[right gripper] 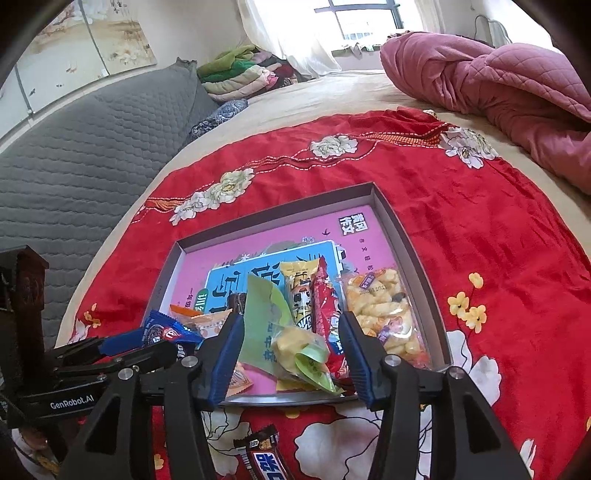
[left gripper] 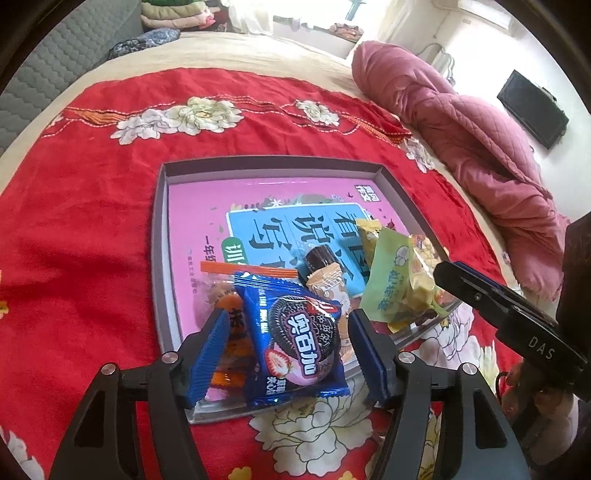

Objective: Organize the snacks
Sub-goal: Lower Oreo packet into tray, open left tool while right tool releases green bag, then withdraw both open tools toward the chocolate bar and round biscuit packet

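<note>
Hiding orange packet (left gripper: 231,332), blue cookie packet (left gripper: 295,343), chocolate bar (right gripper: 264,458) cropped

I get bright daylight from the blown-out window (right gripper: 364,22) (slightly soft focus), with heavy fisheye bending and dark corners.

Under my view lies a red floral cloth (right gripper: 461,221) spread over the beige bed (right gripper: 332,92). A crumpled pink quilt (right gripper: 498,74) is heaped at the far right, a grey quilted headboard (right gripper: 92,147) runs along the left, with folded clothes (right gripper: 240,74) stacked beside the window (right gripper: 362,18).
</note>
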`<state>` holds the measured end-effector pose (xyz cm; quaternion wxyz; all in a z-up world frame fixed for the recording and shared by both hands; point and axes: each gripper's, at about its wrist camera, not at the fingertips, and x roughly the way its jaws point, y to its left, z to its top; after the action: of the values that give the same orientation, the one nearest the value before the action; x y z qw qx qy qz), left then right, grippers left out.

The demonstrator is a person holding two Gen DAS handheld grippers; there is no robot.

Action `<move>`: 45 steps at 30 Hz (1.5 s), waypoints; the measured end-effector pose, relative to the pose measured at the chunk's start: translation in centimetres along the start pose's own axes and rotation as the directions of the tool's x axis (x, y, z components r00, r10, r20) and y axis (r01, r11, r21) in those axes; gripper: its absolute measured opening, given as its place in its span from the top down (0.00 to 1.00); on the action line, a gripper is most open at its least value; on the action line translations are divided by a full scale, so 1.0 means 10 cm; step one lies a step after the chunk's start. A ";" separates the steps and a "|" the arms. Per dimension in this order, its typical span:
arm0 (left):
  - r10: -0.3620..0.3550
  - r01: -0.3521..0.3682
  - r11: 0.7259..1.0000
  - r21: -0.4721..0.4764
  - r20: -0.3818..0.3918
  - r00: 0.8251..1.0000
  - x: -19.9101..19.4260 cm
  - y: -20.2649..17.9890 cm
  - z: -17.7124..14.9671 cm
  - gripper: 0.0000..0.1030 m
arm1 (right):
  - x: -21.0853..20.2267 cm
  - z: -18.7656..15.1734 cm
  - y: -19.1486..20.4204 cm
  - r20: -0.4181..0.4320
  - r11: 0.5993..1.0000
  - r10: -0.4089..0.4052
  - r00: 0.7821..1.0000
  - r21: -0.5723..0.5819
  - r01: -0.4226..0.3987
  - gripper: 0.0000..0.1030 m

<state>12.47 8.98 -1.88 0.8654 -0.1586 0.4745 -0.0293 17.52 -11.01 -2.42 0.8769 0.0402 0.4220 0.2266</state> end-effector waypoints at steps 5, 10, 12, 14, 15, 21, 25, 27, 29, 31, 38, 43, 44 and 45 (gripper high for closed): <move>0.010 -0.009 1.000 -0.011 0.033 0.999 -0.15 0.07 0.03 0.33 | -0.09 0.01 0.00 0.016 1.000 0.003 1.000 -0.003 -0.003 0.47; 0.016 -0.016 1.000 -0.009 0.047 0.999 -0.24 0.09 0.02 0.33 | -0.19 0.02 0.00 0.032 1.000 0.007 0.999 -0.008 -0.007 0.45; 0.018 -0.018 1.000 -0.006 0.051 0.999 -0.27 0.08 0.01 0.33 | -0.22 0.02 0.00 0.035 1.000 0.007 0.999 -0.011 -0.007 0.45; 0.015 -0.015 1.000 -0.002 0.052 0.999 -0.31 0.06 0.00 0.33 | -0.26 0.02 0.00 0.037 1.000 0.009 0.999 -0.016 -0.008 0.45; 0.011 -0.011 1.000 0.000 0.055 0.998 -0.32 0.05 0.00 0.33 | -0.28 0.01 0.01 0.038 1.000 0.007 0.999 -0.022 -0.007 0.44; 0.002 -0.003 1.000 0.017 0.062 0.998 -0.42 -0.01 -0.06 0.33 | -0.34 -0.07 0.00 0.022 0.999 0.002 1.000 -0.047 -0.001 0.44; -0.011 0.009 0.999 0.031 0.052 0.999 -0.44 -0.06 -0.11 0.33 | -0.38 -0.15 0.00 0.004 0.998 -0.003 1.000 -0.069 0.003 0.44; -0.023 0.022 0.999 0.035 0.046 0.999 -0.45 -0.09 -0.14 0.33 | -0.40 -0.21 -0.01 -0.008 0.997 -0.008 1.000 -0.078 0.007 0.39; -0.043 0.042 0.998 0.047 0.032 0.999 -0.45 -0.13 -0.18 0.33 | -0.41 -0.25 -0.01 -0.018 0.997 -0.011 1.000 -0.080 0.009 0.36; -0.056 0.055 0.996 0.068 0.013 0.998 -0.45 -0.19 -0.22 0.33 | -0.42 -0.29 -0.02 -0.025 0.996 -0.010 1.000 -0.084 0.008 0.36; -0.102 0.119 0.980 0.159 -0.112 0.989 -0.36 -0.39 -0.51 0.33 | -0.43 -0.40 -0.03 -0.056 0.993 -0.016 0.998 -0.114 0.009 0.36; -0.130 0.172 0.966 0.192 -0.213 0.968 -0.23 -0.52 -0.75 0.33 | -0.36 -0.47 -0.02 -0.100 0.992 -0.007 0.995 -0.129 -0.006 0.36; -0.134 0.179 0.963 0.200 -0.222 0.966 -0.21 -0.55 -0.78 0.33 | -0.33 -0.49 -0.01 -0.115 0.991 -0.006 0.993 -0.133 -0.009 0.36; -0.135 0.184 0.961 0.208 -0.231 0.964 -0.20 -0.57 -0.81 0.33 | -0.31 -0.50 0.00 -0.121 0.991 -0.007 0.993 -0.137 -0.010 0.36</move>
<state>5.27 1.94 -2.58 0.8164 -0.0924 0.5441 -0.1702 12.06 -13.00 -3.36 0.8502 -0.0339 0.4578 0.2576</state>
